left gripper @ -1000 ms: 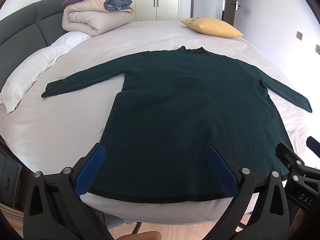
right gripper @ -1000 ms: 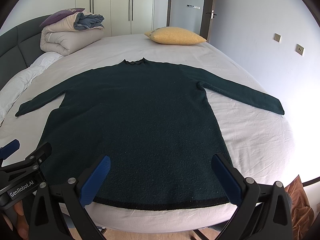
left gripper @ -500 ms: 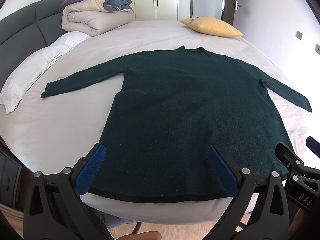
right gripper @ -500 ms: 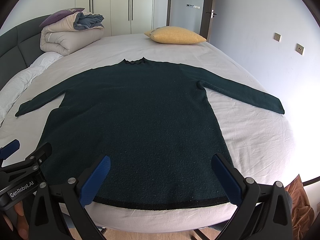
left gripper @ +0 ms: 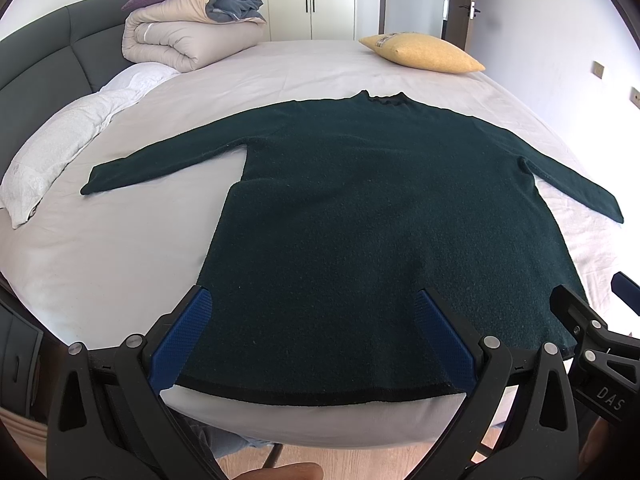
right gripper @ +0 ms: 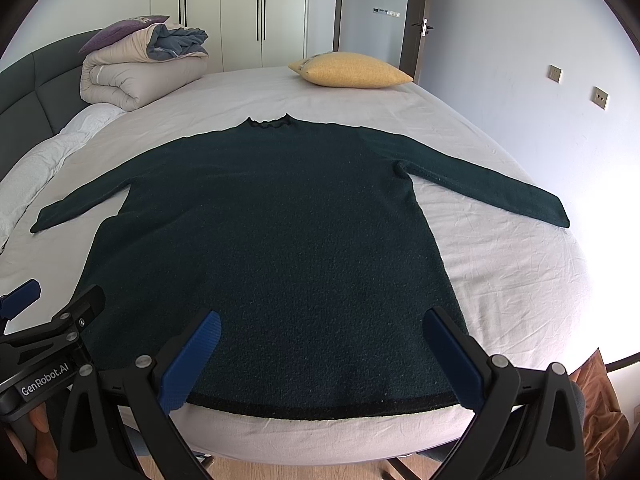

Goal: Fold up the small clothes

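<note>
The sweater [left gripper: 380, 216] lay flat and face up in the middle of the bed [left gripper: 120, 248], collar at twelve o'clock, hem at six along the near edge of the mattress, both sleeves stretched out toward nine and three. Nothing was folded yet. The left gripper [left gripper: 316, 332] and the right gripper [right gripper: 320, 352] hung side by side over the hem, each with its fingers spread wide and nothing between them. To my eye the sensible start was a sleeve: each gripper should travel out to a cuff, pinch only the cuff's edge so the sheet underneath stayed put, and carry it across the chest without dragging the body askew. The knit looked thick and slightly clingy, so a low, slow lift seemed wise. A rolled quilt [left gripper: 188, 36] sat at ten o'clock, a yellow cushion [left gripper: 424, 54] at one, a white pillow [left gripper: 60, 148] at nine; all were well apart from the sweater, leaving the fold unobstructed.
</note>
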`<state>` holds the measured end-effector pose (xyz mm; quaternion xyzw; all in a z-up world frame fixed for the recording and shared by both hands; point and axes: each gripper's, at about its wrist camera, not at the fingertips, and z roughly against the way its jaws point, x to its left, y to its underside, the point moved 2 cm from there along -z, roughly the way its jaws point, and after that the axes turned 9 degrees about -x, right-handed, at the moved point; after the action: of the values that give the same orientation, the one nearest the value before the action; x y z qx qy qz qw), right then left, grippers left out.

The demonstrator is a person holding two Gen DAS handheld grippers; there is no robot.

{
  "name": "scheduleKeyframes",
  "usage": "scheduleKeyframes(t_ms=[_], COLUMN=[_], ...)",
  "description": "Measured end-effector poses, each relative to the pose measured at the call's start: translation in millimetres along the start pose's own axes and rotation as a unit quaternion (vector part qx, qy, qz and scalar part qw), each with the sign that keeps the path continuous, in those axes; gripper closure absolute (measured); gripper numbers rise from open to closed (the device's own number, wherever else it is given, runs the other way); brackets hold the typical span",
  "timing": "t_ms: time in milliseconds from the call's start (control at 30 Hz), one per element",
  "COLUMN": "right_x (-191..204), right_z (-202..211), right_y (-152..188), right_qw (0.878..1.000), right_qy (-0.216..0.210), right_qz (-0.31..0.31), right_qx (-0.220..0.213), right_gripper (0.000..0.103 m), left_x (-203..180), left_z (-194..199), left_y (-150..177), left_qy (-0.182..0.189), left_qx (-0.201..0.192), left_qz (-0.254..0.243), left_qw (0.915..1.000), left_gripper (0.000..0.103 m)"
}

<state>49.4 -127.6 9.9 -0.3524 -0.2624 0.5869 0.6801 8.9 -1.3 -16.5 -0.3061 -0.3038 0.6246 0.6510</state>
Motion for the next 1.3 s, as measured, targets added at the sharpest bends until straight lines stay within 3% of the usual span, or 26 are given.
scheduleKeyframes(t_ms=[767, 1100, 1300], right_x=[4, -9, -30], right_z=[-7, -26, -41], right_y=[10, 8, -2], right_qw=[1.000, 0.999, 0.999], right_qy=[-0.003, -0.008, -0.010], right_qz=[-0.002, -0.019, -0.030], right_qx=[0.008, 0.031, 0.038], right_gripper=[0.000, 0.000, 0.000], left_x=[-19, -15, -19], left_z=[1, -29, -56], left_y=[18, -1, -16], left_qy=[0.005, 0.000, 0.035], left_qx=[0.006, 0.017, 0.039], left_qz=[-0.003, -0.006, 0.015], left_qw=[1.0000, 0.9998, 0.9985], left_gripper=[0.000, 0.000, 0.000])
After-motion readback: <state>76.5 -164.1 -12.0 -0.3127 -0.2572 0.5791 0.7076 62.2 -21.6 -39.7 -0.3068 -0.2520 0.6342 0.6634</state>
